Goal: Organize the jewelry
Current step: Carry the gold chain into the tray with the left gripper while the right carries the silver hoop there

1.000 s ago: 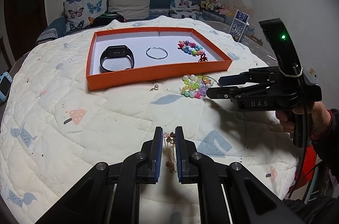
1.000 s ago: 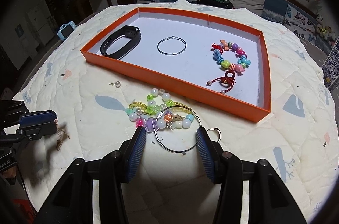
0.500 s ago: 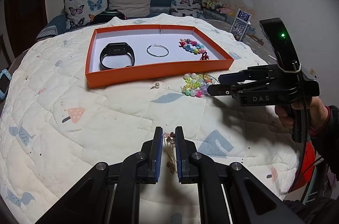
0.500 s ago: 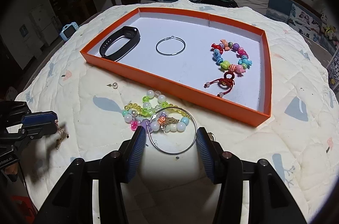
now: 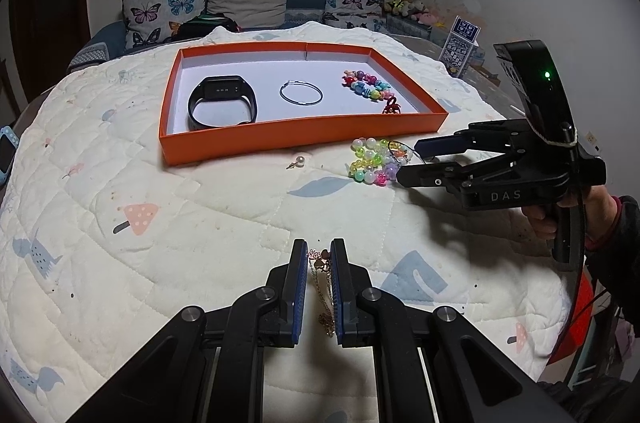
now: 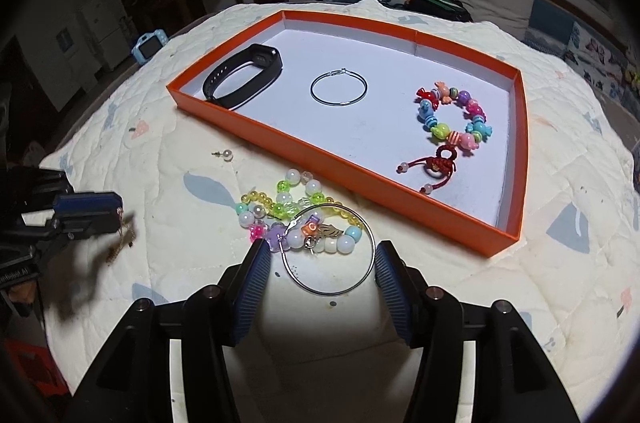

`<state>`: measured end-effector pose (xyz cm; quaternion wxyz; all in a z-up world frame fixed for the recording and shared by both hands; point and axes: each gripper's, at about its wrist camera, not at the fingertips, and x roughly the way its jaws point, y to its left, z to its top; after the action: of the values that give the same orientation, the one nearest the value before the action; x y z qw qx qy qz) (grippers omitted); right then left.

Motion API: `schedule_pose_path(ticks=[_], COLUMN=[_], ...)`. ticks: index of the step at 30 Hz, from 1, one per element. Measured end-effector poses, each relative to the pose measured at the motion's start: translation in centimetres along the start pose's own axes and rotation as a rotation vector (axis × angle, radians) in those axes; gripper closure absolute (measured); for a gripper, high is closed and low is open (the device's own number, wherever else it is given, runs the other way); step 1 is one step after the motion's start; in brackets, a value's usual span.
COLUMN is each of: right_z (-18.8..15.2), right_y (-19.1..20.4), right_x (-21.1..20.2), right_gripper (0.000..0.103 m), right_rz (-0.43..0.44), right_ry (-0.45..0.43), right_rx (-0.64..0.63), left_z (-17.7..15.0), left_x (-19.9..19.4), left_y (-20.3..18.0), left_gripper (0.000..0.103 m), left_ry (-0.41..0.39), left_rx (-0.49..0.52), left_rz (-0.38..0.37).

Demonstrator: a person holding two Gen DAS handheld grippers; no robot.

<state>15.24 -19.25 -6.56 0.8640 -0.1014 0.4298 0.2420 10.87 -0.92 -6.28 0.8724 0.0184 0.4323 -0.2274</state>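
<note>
My left gripper (image 5: pixel 319 257) is shut on a thin gold chain (image 5: pixel 326 299) with small heart charms, which hangs just above the quilt; the right wrist view shows this gripper (image 6: pixel 116 219) at its left edge. My right gripper (image 6: pixel 320 247) points down at a large silver hoop (image 6: pixel 328 293) lying partly on a pastel bead bracelet (image 6: pixel 288 201). Its jaws are opening, with the hoop between the pads and a sliver of gap on each side. Beyond stands the orange tray (image 6: pixel 320 159), holding a black smart band (image 6: pixel 240 75), a second hoop (image 6: pixel 339 103), a colourful bead bracelet (image 6: pixel 440 133) and a red cord piece (image 6: pixel 438 163).
A pearl stud (image 5: pixel 299 162) lies on the white quilt (image 5: pixel 160 243) just in front of the tray (image 5: pixel 300 139). A blue toy camera (image 6: pixel 149 46) sits near the table's far left edge. A sofa with butterfly cushions (image 5: pixel 160 7) stands behind. A hand (image 5: pixel 560 215) holds the right gripper (image 5: pixel 410 162).
The right gripper has rolled slightly and its jaws have widened a little around the hoop. The left gripper and its chain have stayed put.
</note>
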Motion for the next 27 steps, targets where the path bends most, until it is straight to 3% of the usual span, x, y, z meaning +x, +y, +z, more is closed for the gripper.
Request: schedule_pose_path(ticks=[7, 8, 10, 16, 27], right_z=[0.0, 0.0, -0.1, -0.4, 1.8], right_y=[0.1, 0.2, 0.4, 0.3, -0.5], right_x=[0.2, 0.3, 0.2, -0.6, -4.1], right_gripper=[0.044, 0.049, 0.049, 0.050, 0.050], right_rz=[-0.003, -0.010, -0.017, -0.004, 0.030], right_ry=[-0.011, -0.007, -0.009, -0.018, -0.103], right_rx=[-0.041, -0.050, -0.060, -0.027, 0.041], left_z=[0.2, 0.3, 0.4, 1.7, 7.7], left_x=[0.2, 0.2, 0.2, -0.6, -3.9], left_y=[0.1, 0.0, 0.0, -0.1, 0.1], left_gripper=[0.091, 0.091, 0.091, 0.091, 0.091], left_ry=[0.003, 0.002, 0.001, -0.025, -0.147], left_rx=[-0.001, 0.000, 0.001, 0.008, 0.015], left_rz=[-0.002, -0.003, -0.003, -0.007, -0.066])
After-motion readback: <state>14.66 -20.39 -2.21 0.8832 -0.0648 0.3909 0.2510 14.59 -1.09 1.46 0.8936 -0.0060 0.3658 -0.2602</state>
